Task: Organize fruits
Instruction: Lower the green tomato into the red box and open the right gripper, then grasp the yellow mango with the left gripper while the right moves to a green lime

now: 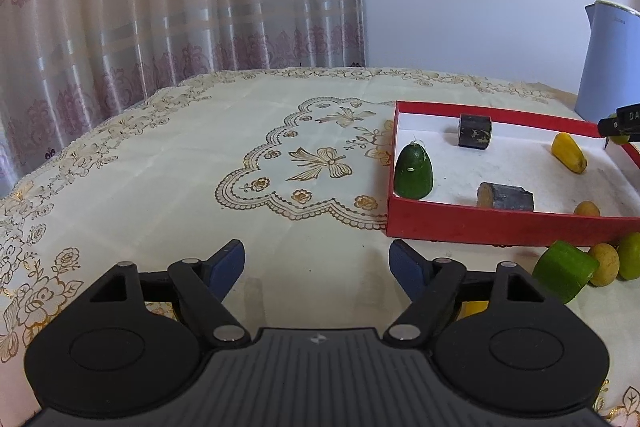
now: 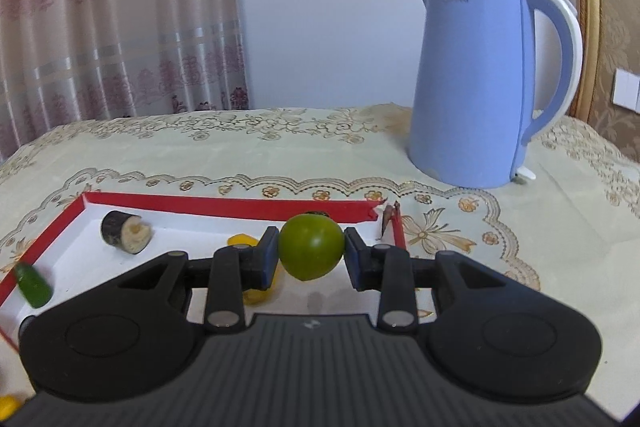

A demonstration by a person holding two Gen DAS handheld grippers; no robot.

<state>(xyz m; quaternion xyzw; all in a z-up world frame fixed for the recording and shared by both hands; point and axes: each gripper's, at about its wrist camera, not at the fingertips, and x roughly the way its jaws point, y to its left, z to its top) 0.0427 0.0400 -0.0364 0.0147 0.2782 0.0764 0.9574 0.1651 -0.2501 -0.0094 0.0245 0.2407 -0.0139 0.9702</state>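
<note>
Fruit is being gathered into the red box (image 2: 224, 205), and the right gripper (image 2: 311, 251) is pinching a round green fruit (image 2: 311, 247) between its blue pads, holding it over the box's white floor near the right-hand wall. A good finish, by judgement, is lowering it onto a bare patch before the pads part, since a round fruit is likely to roll. A yellow piece (image 2: 240, 239) is lying just behind and below the left pad, so the drop is best made clear of it. A dark cut log piece (image 2: 126, 231) and a green chunk (image 2: 34, 285) are sitting farther left in the box. The blue kettle (image 2: 480, 83) is standing well behind. The left gripper (image 1: 317, 265) is hanging spread and empty over the tablecloth (image 1: 200, 155), while a green cylinder (image 1: 564, 277), a small yellow-brown fruit (image 1: 604, 264) and another green fruit (image 1: 631, 255) are waiting outside the box's near wall.
</note>
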